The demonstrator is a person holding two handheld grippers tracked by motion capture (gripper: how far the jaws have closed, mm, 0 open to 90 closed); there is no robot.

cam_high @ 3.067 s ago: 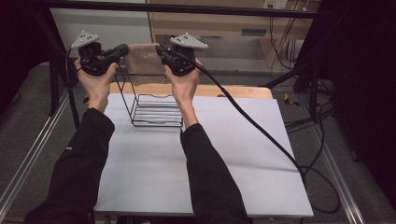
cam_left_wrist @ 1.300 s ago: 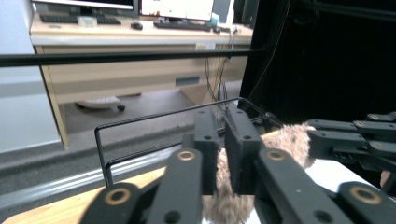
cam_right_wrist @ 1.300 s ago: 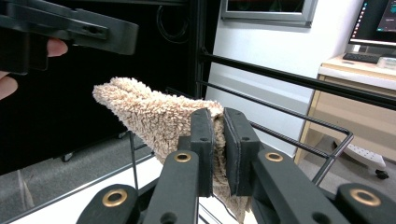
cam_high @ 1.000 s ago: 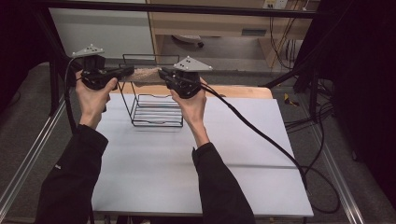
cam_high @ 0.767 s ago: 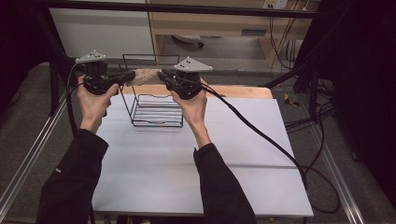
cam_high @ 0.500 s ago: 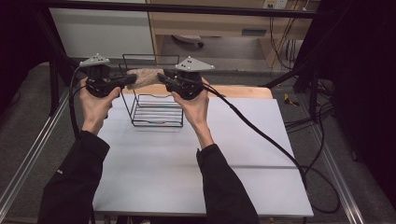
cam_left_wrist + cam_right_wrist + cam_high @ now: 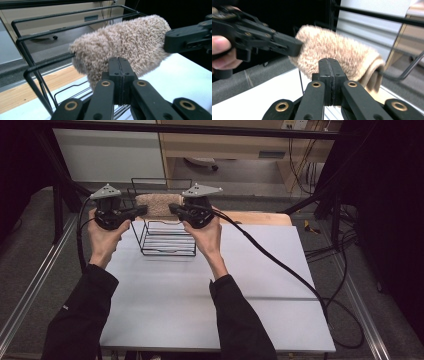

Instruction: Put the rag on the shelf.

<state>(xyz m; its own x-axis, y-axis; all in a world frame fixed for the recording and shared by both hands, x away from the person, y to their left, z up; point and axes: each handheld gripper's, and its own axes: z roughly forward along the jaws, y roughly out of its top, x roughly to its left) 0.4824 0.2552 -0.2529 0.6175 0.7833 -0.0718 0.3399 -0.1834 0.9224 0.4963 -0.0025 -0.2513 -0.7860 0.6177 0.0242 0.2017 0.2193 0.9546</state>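
So the towel (image 7: 159, 204) is up in the air right now, stretched between the two hand-held grippers just above the back top bar of the wire rack (image 7: 165, 240), which sits on the white table (image 7: 250, 285). The left hand-held gripper (image 7: 141, 210) has its jaws pinched fully together on the towel's left end, and the right hand-held gripper (image 7: 173, 209) is pinched on the other end. In each gripper view the black jaws meet with no gap, and the fluffy cloth bulges out right behind them. The right one's jaws have just been closing, and the cloth is between them.

My read is that the step is draping the towel over the rack's top bar. A few tips for doing that well:

- Keep both ends level. If one hand drops first, the towel slides sideways along the bar.
- Keep a little tension between the hands so the middle doesn't sag and snag on the wires.
- Bring it down so the bar meets the towel near its middle fold. Too far to one side and it'll probably slip off under its own weight.
- The rack looks light, so lower gently. Bumping the bar could tip or scoot it.
- Let go only once the cloth is resting on the bar, both sides at roughly the same time.
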